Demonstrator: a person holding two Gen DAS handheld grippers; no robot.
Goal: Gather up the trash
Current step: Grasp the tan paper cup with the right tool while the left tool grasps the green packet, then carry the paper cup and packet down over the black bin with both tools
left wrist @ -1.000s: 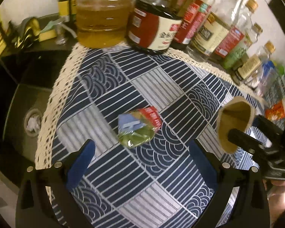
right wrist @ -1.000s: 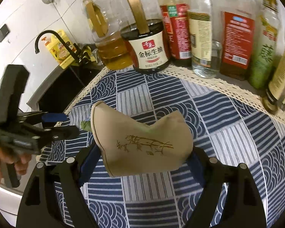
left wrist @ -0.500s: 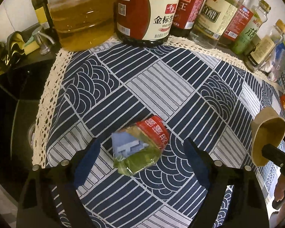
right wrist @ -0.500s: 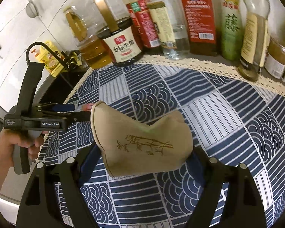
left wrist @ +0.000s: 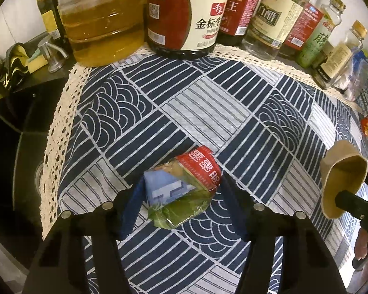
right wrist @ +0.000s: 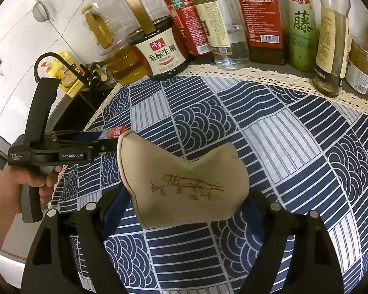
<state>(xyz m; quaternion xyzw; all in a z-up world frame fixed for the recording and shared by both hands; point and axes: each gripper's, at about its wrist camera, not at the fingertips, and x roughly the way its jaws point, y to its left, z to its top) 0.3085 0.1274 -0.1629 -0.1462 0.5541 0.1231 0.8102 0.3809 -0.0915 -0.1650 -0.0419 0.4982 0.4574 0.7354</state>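
Left wrist view: a crumpled, glossy plastic wrapper [left wrist: 181, 191], printed red, blue and green, lies on the worktop's woven navy-and-white cloth [left wrist: 203, 107] with its lace edging. The wrapper sits between the left claw [left wrist: 181, 210]'s blue fingers [left wrist: 131, 210], one at its 9 o'clock and one at its 3 o'clock; the left one touches it, though whether the claw has clenched on it I cannot tell. At 3 o'clock of the wrapper, well apart, hangs a tan pouch [left wrist: 341, 183], its mouth open. In the right wrist view the right claw [right wrist: 184, 208] grips that soft, matte fabric pouch [right wrist: 184, 181], which bears a line-drawn bamboo motif. Glass and plastic bottles [right wrist: 260, 17] line the cloth's 12 o'clock edge.
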